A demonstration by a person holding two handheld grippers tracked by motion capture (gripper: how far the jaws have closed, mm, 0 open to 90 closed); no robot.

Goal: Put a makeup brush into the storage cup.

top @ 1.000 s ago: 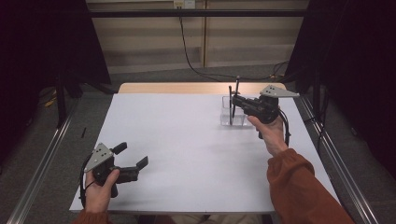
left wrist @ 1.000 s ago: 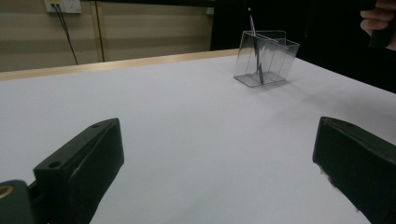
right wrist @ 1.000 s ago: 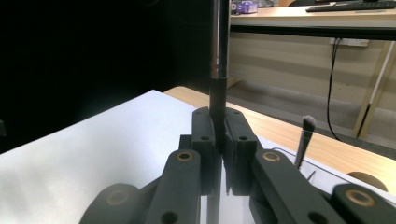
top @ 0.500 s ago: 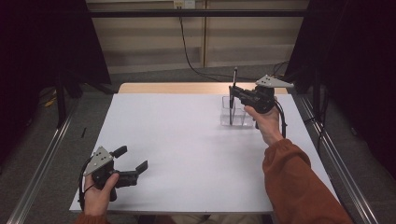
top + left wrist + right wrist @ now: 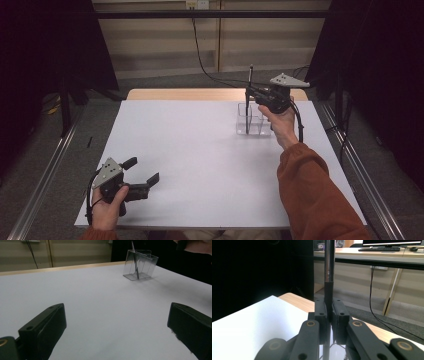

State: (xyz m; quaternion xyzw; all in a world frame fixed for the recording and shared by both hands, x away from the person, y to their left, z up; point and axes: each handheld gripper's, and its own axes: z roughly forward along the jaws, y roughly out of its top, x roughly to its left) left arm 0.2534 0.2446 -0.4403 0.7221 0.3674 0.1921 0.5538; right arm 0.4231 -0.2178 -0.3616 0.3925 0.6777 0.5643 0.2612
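My right gripper (image 5: 251, 93) is shut on a thin dark pen (image 5: 248, 107) and holds it upright at the table's far right. The pen's lower end reaches down into a clear plastic holder (image 5: 260, 125) with compartments. In the right gripper view the pen (image 5: 329, 270) rises straight up from between the closed pads of that gripper (image 5: 329, 315). The left gripper view shows the holder (image 5: 145, 266) far off with the pen (image 5: 136, 268) inside it. My left gripper (image 5: 141, 170) rests at the front left of the white table (image 5: 200, 165), open and holding nothing, its jaws wide apart (image 5: 117, 325).
A light wooden strip (image 5: 180, 94) runs along the table's far edge. Metal rails (image 5: 45, 175) flank the table on both sides. A black cable (image 5: 200, 55) hangs over the back wall panels. Dark curtains close in left and right.
My right hand has carried the pen a little farther away over the holder, and the pen now stands straighter. The left gripper has stayed put.
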